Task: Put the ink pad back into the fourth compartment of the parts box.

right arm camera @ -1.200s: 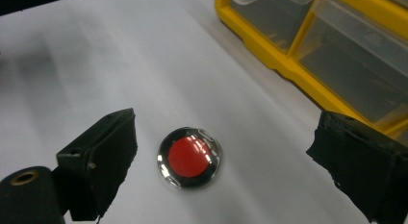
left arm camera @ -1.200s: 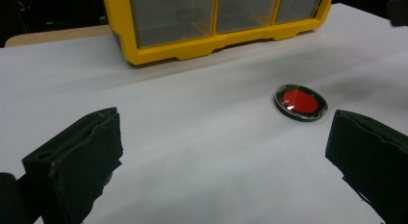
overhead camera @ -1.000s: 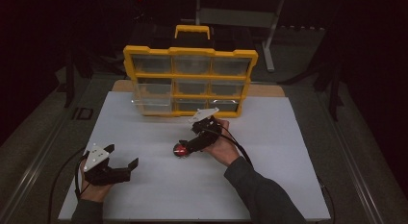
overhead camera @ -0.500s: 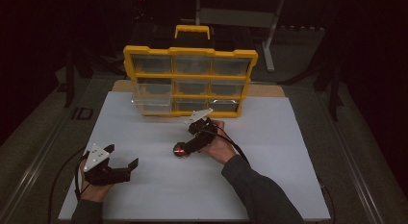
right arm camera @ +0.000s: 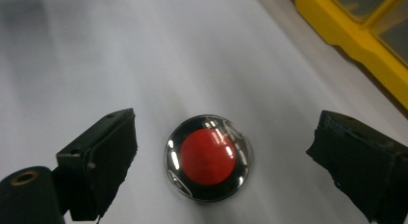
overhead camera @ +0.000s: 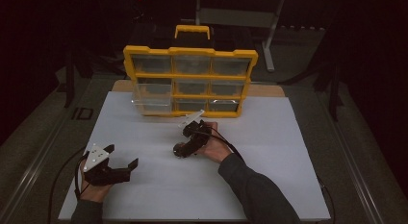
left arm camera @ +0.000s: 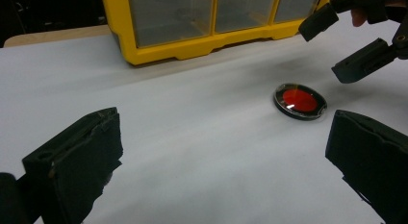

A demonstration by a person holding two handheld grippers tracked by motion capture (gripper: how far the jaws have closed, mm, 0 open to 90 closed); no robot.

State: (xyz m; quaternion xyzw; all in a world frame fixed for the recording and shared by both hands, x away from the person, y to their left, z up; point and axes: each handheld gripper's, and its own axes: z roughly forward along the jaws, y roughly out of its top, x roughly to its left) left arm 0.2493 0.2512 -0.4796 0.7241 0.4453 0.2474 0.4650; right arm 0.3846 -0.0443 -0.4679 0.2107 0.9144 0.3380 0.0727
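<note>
no readable text, no labels, no numbers on anything

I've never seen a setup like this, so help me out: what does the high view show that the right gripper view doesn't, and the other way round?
The high view alone takes in the whole yellow drawer organizer, one clear drawer pulled out, the person's forearms, and the left gripper resting open on the white table. The right gripper view alone gives the red disc close up, with its shiny rim. Both share the disc and the open right gripper above it.
</note>
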